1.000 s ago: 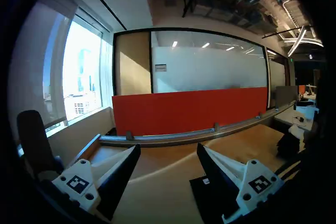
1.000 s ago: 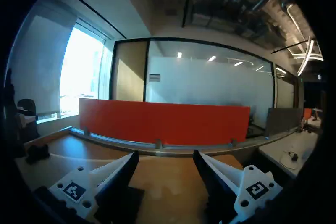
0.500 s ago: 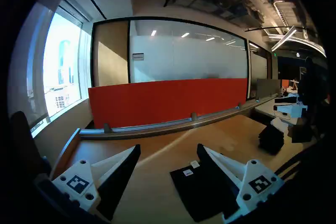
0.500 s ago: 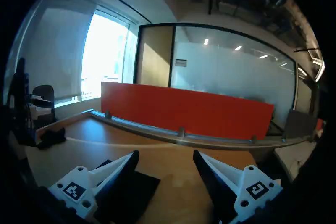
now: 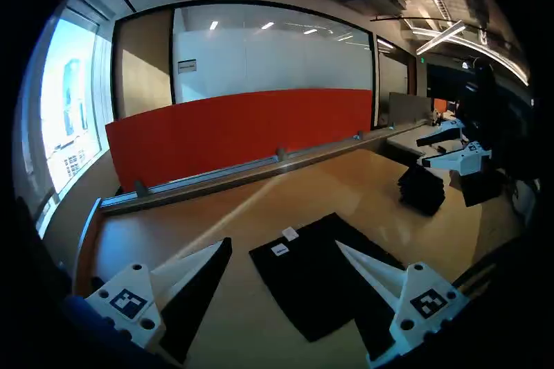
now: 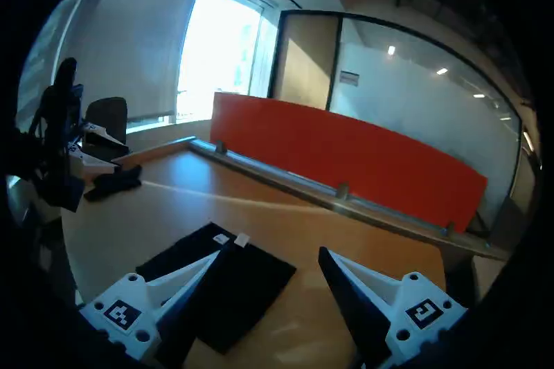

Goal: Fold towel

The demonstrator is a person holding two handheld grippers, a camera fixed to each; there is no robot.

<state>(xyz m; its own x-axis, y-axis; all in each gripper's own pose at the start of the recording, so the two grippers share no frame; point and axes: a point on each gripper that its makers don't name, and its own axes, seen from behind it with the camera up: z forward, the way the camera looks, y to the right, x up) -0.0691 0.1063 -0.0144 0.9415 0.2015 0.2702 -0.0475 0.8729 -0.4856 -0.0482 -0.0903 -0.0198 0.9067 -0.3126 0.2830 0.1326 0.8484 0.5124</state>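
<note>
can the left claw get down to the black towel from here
Probably yes. The left claw is open and pointed down at the desk. The black towel lies flat just ahead of it, and nothing stands on the bare wood between them.

Counted: 1 left claw (image 5: 282, 244), 1 right claw (image 6: 273, 250), 1 flat black towel (image 5: 322, 289), 1 dark folded pile (image 5: 421, 189), 1 red divider (image 5: 235, 127).

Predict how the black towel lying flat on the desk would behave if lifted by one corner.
Probably floppy: the black towel lies thin and flat on the desk, so a lifted corner should drape. Likely light, being so thin. Pushed, it may bunch on the smooth wood.
</note>
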